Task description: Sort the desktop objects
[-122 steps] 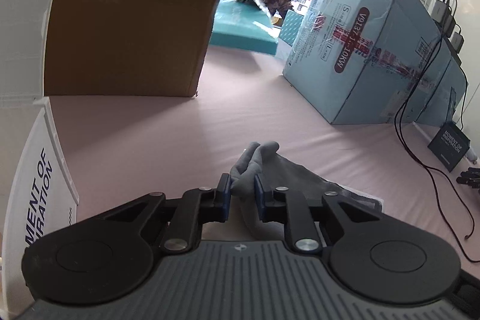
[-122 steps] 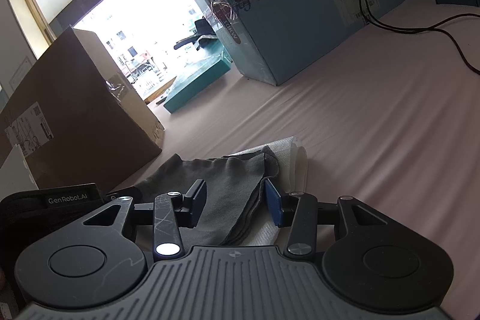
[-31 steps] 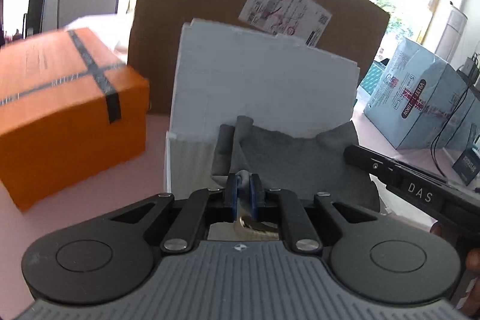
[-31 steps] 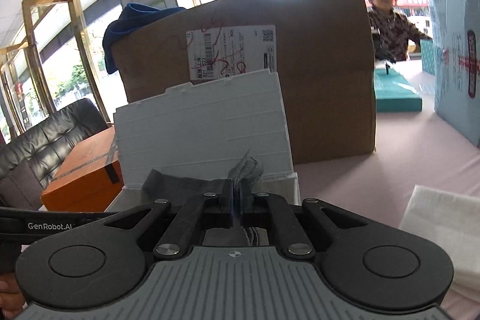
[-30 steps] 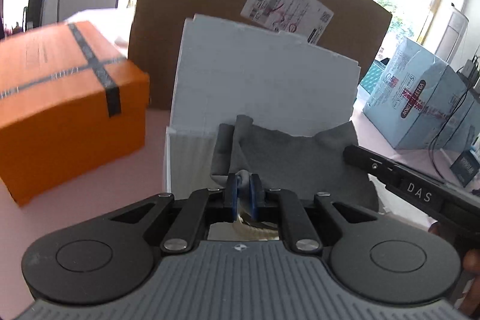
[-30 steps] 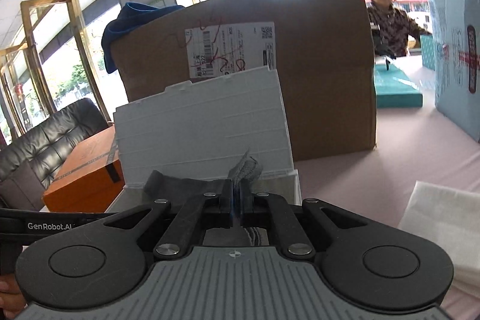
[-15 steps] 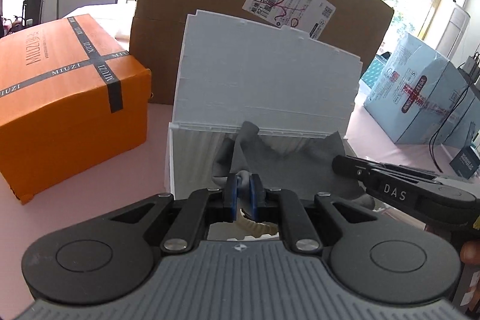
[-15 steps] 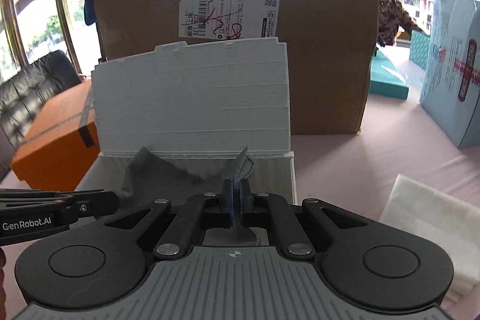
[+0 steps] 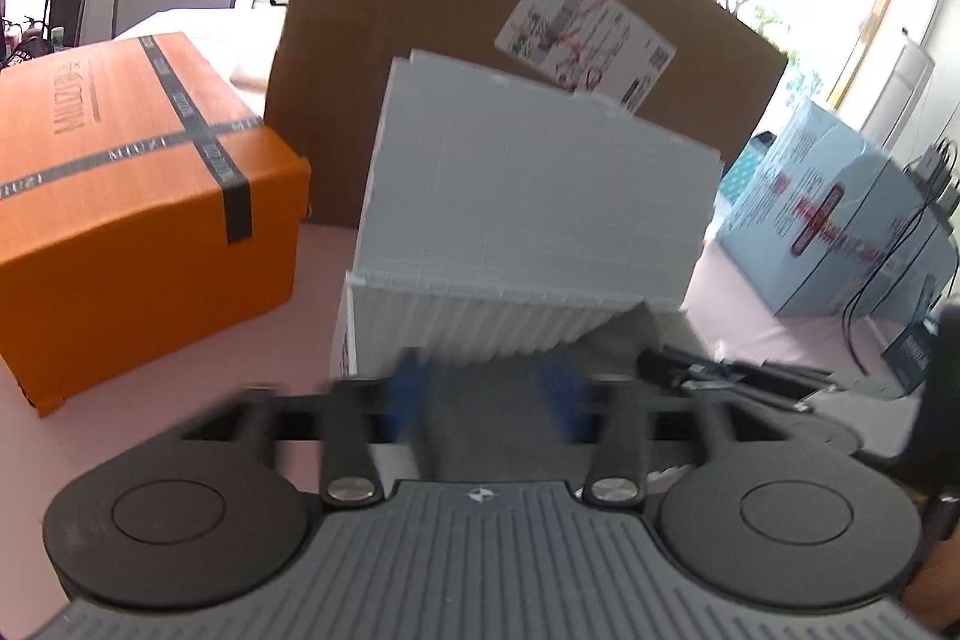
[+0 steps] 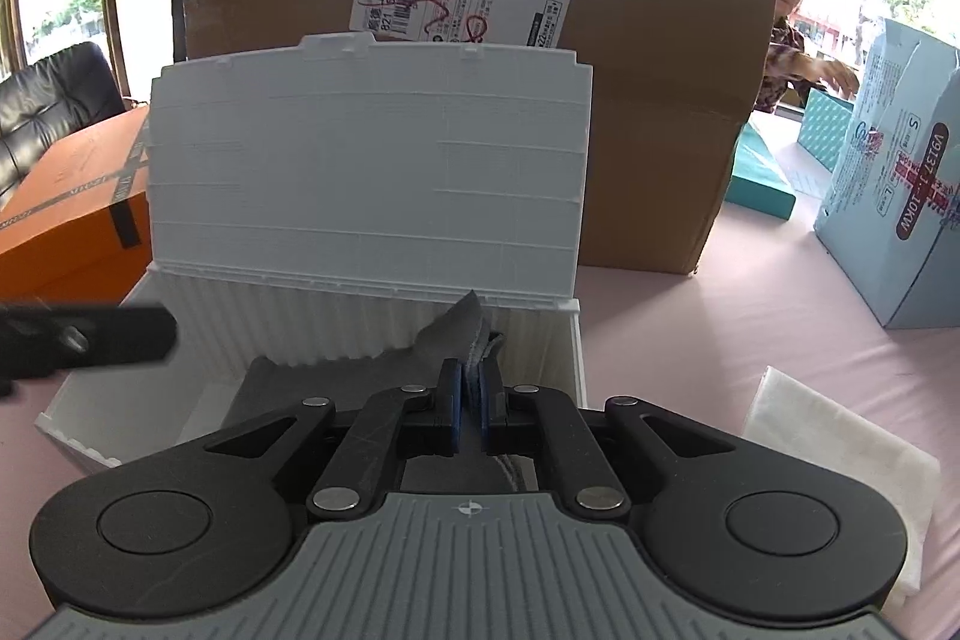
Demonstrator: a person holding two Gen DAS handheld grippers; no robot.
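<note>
From the left wrist, the left gripper point(image 9: 489, 394) stands with its blue-padded fingers spread wide and blurred, and nothing sits between them. The grey cloth point(image 9: 498, 418) lies directly ahead and below, inside the white box point(image 9: 480, 322), draped low toward the box's right side. Its long axis runs left to right across the box, in front of the raised white lid point(image 9: 534, 184). The right gripper's body shows dark at the box's right edge.

From the right wrist, the right gripper point(image 10: 471, 403) is pinched almost closed on a corner of the grey cloth point(image 10: 444, 334), which peaks up just above the pads and falls away leftward into the white box point(image 10: 558, 340). This gripper hangs over the box's right half. It is the only one with a hold, so releasing the cloth into the box looks like its job. A folded white cloth point(image 10: 840, 466) lies outside, right of the box.
</note>
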